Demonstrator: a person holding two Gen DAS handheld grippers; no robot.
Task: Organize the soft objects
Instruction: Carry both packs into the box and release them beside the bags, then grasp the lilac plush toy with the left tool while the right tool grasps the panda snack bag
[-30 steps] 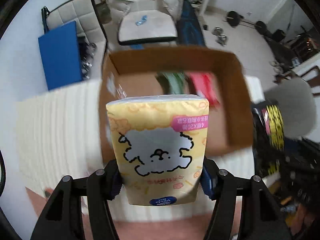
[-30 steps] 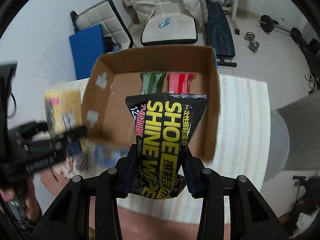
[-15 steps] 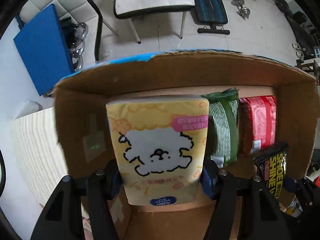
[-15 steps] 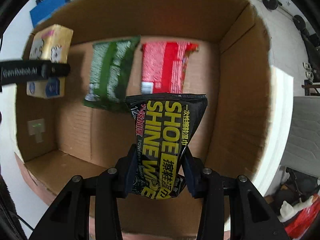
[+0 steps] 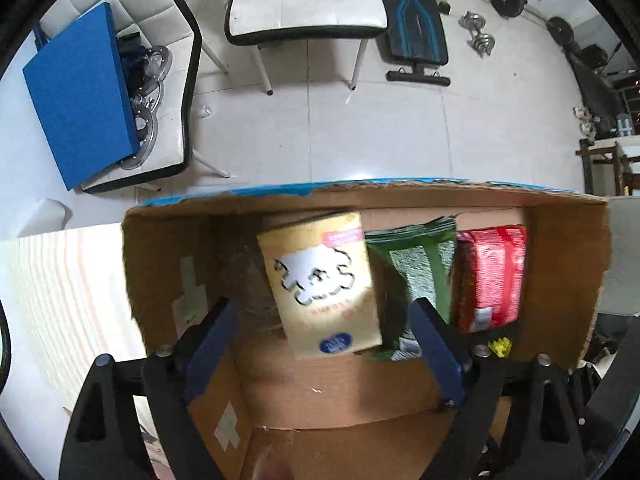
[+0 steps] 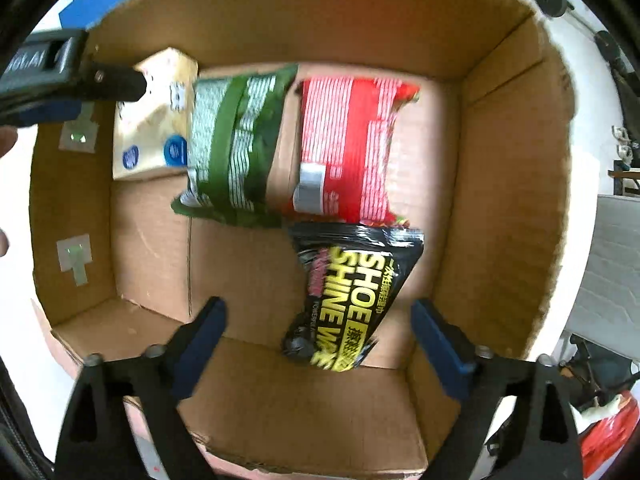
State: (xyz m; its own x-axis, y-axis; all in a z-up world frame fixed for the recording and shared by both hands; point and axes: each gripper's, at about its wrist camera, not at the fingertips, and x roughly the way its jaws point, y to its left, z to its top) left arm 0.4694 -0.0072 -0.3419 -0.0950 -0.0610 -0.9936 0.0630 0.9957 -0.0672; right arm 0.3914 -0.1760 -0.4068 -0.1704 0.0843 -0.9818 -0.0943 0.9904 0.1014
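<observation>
Both claws, left (image 5: 322, 322) and right (image 6: 316, 330), spread wide above the brown cardboard box (image 6: 500, 200), yellow tissue pack (image 5: 320, 280) and black shoe-wipe pouch (image 6: 352, 300) inside.

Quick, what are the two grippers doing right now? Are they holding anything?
Left gripper: open, holding nothing; the yellow tissue pack lies in the cardboard box.
Right gripper: open, holding nothing; the black shoe wipes pack lies in the box.

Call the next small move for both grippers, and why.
Probably lift both straight up out of the cardboard box. Both sets of jaws stand open: the yellow tissue pack and the black shoe-wipe pack lie free on the box floor beside the green pack and red pack.
</observation>
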